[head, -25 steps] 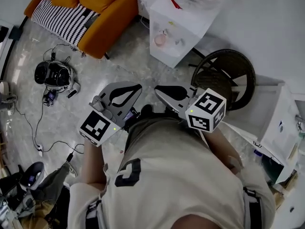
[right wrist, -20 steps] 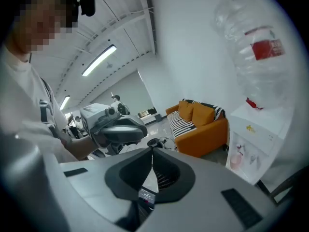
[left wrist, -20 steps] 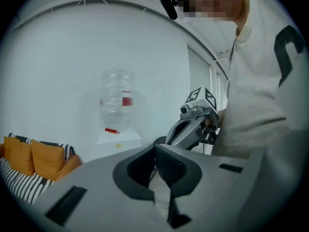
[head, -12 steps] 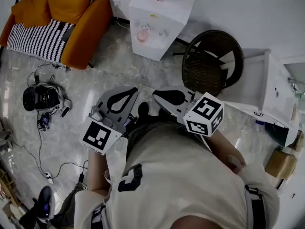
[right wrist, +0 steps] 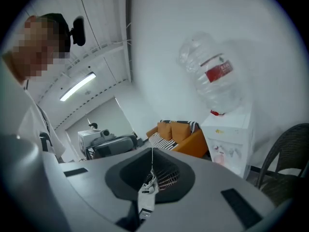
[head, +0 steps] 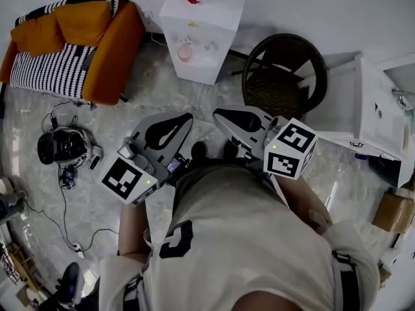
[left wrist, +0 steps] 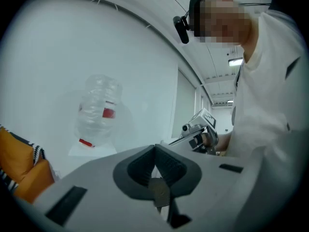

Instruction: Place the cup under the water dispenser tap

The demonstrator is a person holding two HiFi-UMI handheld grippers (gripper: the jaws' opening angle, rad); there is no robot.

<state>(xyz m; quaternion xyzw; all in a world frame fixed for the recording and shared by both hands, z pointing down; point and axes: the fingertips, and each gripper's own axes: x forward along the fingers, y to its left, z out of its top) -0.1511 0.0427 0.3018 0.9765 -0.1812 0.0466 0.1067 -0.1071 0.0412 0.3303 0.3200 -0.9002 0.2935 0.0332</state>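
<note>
Left gripper [head: 185, 118] and right gripper [head: 220, 115]: closed, empty. The cup [head: 185, 52] stands in the far dispenser's [head: 204, 11] niche. Check that it sits squarely under the tap, too small to see here.

Even, cool indoor light; a ceiling strip [right wrist: 77, 87] glows in the right gripper view. Both gripper views bulge fisheye-style, with black vignetted corners and a soft foreground. The head view is sharper; the floor [head: 84, 193] shows a faint sheen, perhaps glare.

Bare floor [head: 194, 102] before water dispenser [head: 201, 34], wicker chair [head: 285, 73] just right, sofa [head: 71, 47] left
</note>
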